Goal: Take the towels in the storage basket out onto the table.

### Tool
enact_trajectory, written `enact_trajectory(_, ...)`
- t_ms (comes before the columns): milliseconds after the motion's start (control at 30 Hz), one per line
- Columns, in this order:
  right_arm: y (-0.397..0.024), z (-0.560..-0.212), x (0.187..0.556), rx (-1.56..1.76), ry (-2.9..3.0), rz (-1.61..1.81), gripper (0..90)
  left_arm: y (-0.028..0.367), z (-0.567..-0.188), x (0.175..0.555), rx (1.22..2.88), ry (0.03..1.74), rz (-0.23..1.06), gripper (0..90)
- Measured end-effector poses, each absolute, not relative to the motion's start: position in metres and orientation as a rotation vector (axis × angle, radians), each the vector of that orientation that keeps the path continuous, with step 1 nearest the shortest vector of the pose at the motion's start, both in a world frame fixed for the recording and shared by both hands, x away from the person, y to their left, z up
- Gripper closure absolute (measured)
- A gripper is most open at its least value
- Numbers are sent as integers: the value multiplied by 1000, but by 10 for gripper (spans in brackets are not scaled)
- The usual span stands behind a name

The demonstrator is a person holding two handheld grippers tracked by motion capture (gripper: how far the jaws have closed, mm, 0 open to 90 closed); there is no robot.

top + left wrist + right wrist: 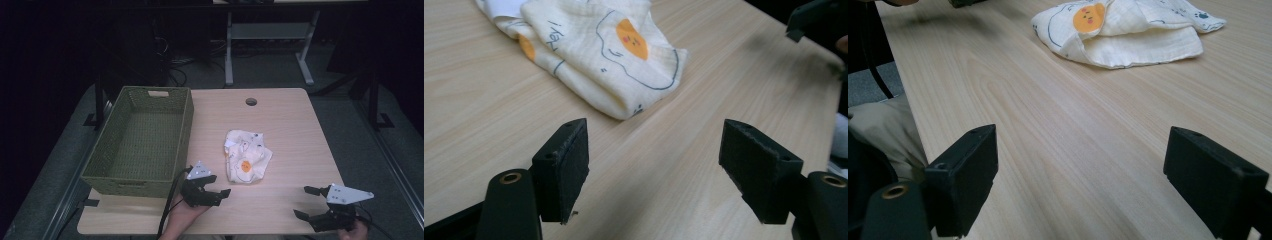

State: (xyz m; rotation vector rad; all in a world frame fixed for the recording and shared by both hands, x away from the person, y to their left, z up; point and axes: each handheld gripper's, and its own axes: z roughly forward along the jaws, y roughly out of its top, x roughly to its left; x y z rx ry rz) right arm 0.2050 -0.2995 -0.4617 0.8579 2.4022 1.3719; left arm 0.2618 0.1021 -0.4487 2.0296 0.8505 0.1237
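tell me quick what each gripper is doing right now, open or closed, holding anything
Left gripper: open, holding nothing, near the cloth.
Right gripper: open, holding nothing, over bare table.

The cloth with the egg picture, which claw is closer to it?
Left. The left claw sits just below the cloth, at its near-left corner. The right claw is farther off, near the table's front right edge.

Light wood table (pixel 290 125) w/ round cable hole (pixel 251 102) at far edge. Grey floor (pixel 270 70) beyond, white desk legs (pixel 229 50) at back, room dark, black cables (pixel 175 75) on floor.
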Motion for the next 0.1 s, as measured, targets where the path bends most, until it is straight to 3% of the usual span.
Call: enact_trajectory(100, -298, -462, 205, 853, 2404, 1366, 138, 102, -449, 261, 2024, 852, 119, 270)
